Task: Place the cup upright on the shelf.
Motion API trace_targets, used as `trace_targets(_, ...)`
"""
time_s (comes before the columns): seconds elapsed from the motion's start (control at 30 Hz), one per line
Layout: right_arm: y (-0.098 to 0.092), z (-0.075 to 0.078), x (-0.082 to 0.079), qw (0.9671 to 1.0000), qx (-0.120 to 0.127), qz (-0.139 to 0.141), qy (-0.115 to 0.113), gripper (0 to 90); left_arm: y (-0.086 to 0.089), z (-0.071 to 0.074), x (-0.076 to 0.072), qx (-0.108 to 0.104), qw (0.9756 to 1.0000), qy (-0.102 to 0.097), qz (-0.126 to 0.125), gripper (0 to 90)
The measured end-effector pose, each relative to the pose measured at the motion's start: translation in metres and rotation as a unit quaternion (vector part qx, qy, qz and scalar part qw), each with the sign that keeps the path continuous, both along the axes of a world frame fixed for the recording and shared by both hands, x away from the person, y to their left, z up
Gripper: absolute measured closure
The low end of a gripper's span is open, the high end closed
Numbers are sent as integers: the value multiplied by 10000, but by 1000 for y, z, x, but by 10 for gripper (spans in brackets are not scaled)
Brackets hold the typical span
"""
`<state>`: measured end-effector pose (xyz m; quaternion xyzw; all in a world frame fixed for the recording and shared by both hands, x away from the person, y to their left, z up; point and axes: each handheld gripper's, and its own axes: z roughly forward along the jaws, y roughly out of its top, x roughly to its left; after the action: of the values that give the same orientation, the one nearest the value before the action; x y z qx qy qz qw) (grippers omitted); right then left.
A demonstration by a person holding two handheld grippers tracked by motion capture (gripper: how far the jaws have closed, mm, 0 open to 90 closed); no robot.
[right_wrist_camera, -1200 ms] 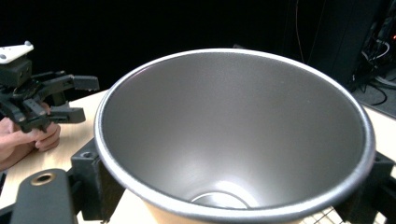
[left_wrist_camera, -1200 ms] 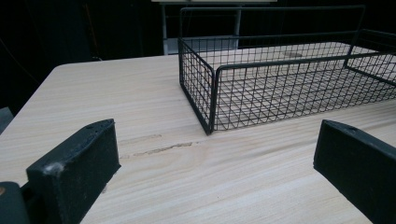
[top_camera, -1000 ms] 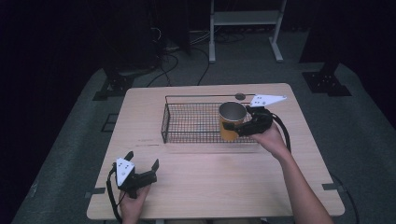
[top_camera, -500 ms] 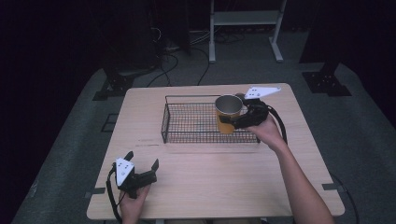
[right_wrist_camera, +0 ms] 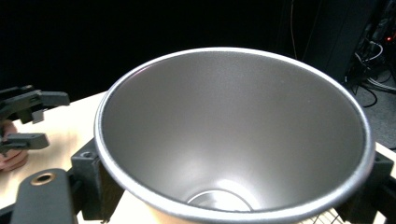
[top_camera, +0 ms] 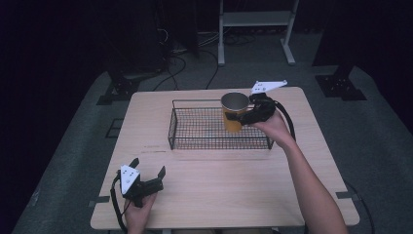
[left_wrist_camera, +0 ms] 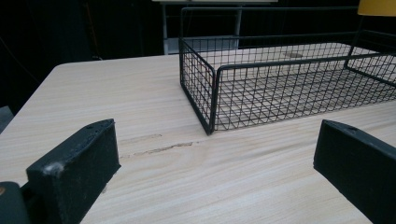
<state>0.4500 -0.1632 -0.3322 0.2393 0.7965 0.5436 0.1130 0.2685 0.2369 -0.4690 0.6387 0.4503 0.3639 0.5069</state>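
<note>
The jaws of the left gripper [top_camera: 146,184] stand wide apart with nothing between them, resting low at the near left corner of the table [top_camera: 204,195], the hand [top_camera: 138,214] behind it at the table's edge; in the left gripper view they frame bare wood with the basket's near corner beyond, which suggests this gripper is simply parked out of the way. Further right, the black wire basket [top_camera: 195,129] sits toward the far middle of the table, its mesh floor bare where visible. At its right end the right gripper [top_camera: 242,118] has its jaws clamped on the sides of a yellow cup [top_camera: 234,111] with a grey metal inside, holding it upright above the basket's right part, clear of the mesh (the right gripper view looks straight down into the cup's bare interior). The side grip below the rim probably keeps the cup level, whether it is being lifted out or lowered in; which, I cannot tell.
</note>
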Motion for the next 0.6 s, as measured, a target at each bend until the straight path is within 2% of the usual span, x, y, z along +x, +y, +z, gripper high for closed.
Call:
trace_targets(0.27, 4, -2, 21, 9999, 26, -49, 116, 135, 0, 0, 0, -3, 10000, 1, 1, 0)
trace_targets(0.6, 9, -1, 38, 9998, 67, -62, 181, 135, 0, 0, 0, 1, 10000, 2, -2, 0)
